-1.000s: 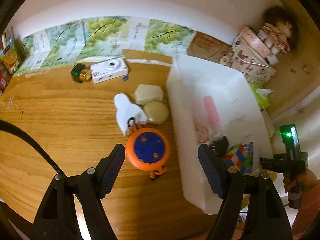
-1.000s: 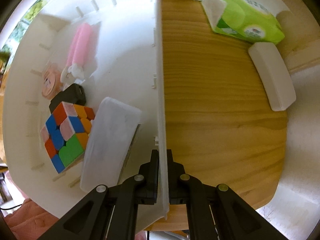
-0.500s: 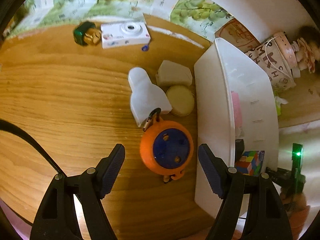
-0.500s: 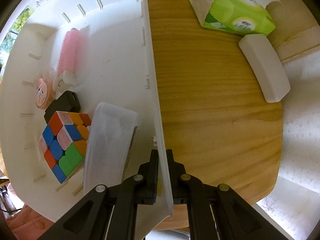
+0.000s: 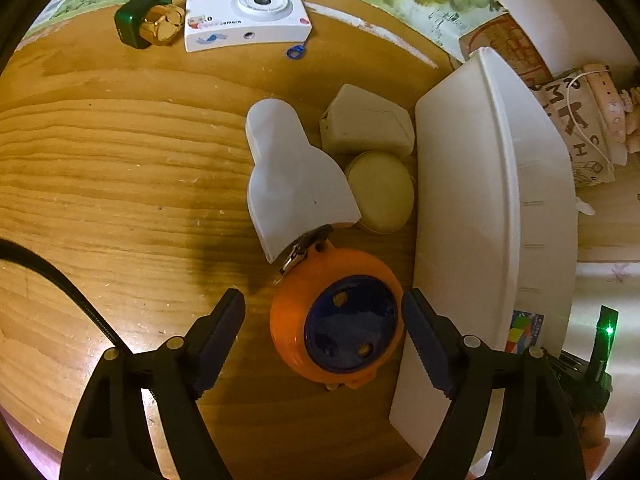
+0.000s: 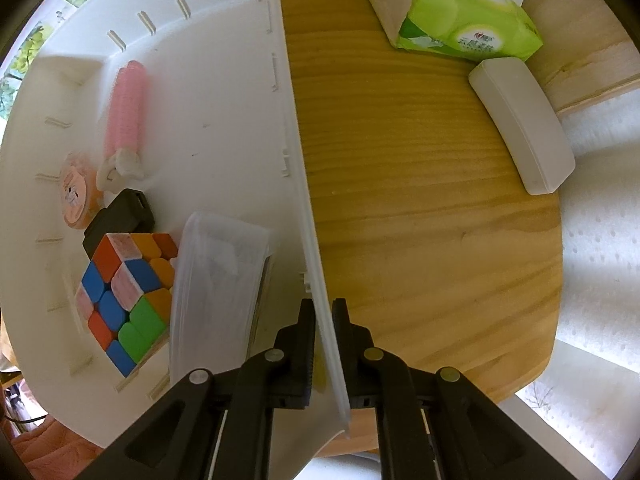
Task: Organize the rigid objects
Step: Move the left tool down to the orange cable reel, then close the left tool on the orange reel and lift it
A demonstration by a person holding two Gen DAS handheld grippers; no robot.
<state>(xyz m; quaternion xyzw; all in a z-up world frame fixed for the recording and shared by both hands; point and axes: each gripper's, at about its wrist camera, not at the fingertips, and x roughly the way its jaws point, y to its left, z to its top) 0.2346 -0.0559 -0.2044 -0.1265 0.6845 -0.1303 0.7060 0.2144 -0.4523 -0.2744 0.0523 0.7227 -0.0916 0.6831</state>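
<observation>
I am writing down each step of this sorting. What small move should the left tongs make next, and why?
Probably lower the left tongs a little and close them on the orange reel. They are open, with one finger on each side of the reel, apparently not touching it yet. The right tongs are clamped on the white bin's wall, so the bin looks held steady.

Black plastic left claw (image 5: 323,330), ridged pads, silver screws, black cable, right claw (image 6: 324,332) alike

The white bin (image 5: 472,184) wall hides most of the colour cube (image 5: 522,330). The orange reel (image 5: 336,316) covers the white bottle's (image 5: 292,184) bottom end. The tissue pack (image 6: 460,12) runs off the top edge.
</observation>
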